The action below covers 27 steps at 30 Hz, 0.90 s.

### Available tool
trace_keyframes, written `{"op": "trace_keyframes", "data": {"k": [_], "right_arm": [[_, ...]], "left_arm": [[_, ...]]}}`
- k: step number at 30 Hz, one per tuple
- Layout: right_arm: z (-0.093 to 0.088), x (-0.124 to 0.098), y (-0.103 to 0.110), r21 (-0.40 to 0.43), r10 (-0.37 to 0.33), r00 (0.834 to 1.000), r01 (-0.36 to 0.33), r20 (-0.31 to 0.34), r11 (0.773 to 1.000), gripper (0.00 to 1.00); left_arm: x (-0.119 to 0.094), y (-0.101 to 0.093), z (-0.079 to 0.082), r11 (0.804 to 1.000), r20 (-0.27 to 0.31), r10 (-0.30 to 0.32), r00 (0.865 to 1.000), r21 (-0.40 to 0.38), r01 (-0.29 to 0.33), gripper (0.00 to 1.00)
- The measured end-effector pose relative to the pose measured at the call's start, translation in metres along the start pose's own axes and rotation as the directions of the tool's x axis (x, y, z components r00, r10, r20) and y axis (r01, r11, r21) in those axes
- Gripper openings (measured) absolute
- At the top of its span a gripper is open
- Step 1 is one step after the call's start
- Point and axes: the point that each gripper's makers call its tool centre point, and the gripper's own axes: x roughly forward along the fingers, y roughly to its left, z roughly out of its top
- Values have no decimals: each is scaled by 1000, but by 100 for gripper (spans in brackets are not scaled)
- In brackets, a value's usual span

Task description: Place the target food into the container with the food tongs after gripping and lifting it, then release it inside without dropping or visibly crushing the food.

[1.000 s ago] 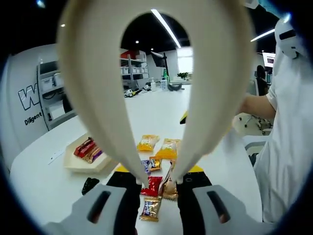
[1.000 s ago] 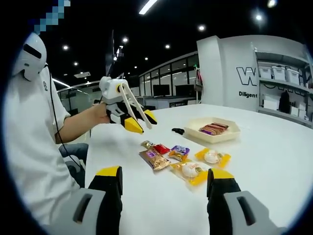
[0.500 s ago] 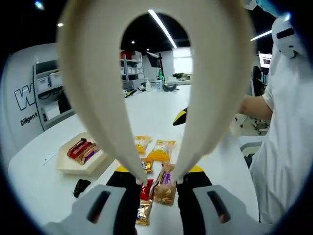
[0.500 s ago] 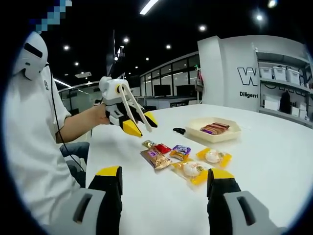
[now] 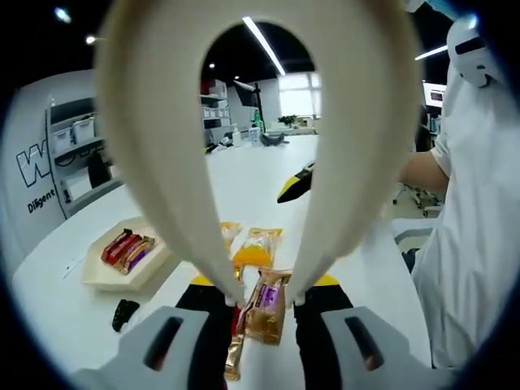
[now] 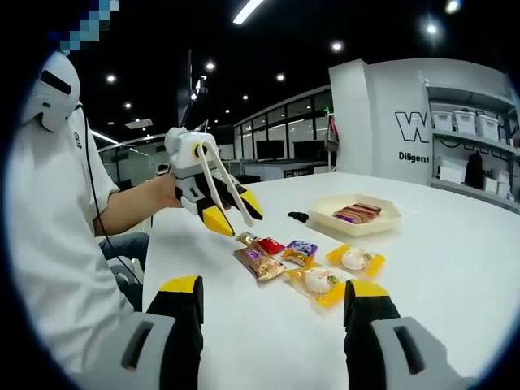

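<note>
Holding tongs (image 6: pixel 221 185) in the left hand-held gripper (image 6: pixel 213 207), jaws clamped on their arms so the tips hover above the brown snack (image 5: pixel 265 305); tray (image 6: pixel 355 216) lies beyond on the table (image 6: pixel 455 268); right hand-held gripper (image 6: pixel 272 302) spread, idle.

Seen from the right gripper view, the left gripper (image 6: pixel 229 210) with its cream food tongs (image 6: pixel 219 180) now sits lower than a second ago, its yellow tips just above the near end of the snack row by the gold-wrapped candy (image 6: pixel 244 239). In the left gripper view the brown snack packet (image 5: pixel 264 305) has slid from right of the tong tips to directly between them, and the tray (image 5: pixel 104 275) lies further left.
</note>
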Motion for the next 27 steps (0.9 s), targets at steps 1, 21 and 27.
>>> {"op": "trace_keyframes", "data": {"k": [1,21,27], "right_arm": [[0,0,0,-1,0,1000,0,0,1000,69],[-1,-1,0,-1,2,1000,-2,-3,1000,69],[-2,-1,-1,0,1,1000,-1,-3,1000,69]], "left_arm": [[1,-1,0,1000,0,-6,1000,0,6,27],[18,-6,-9,998,-50,-54,997,35,56,27],[21,-4,-12,997,-58,-63,996,45,66,27]]}}
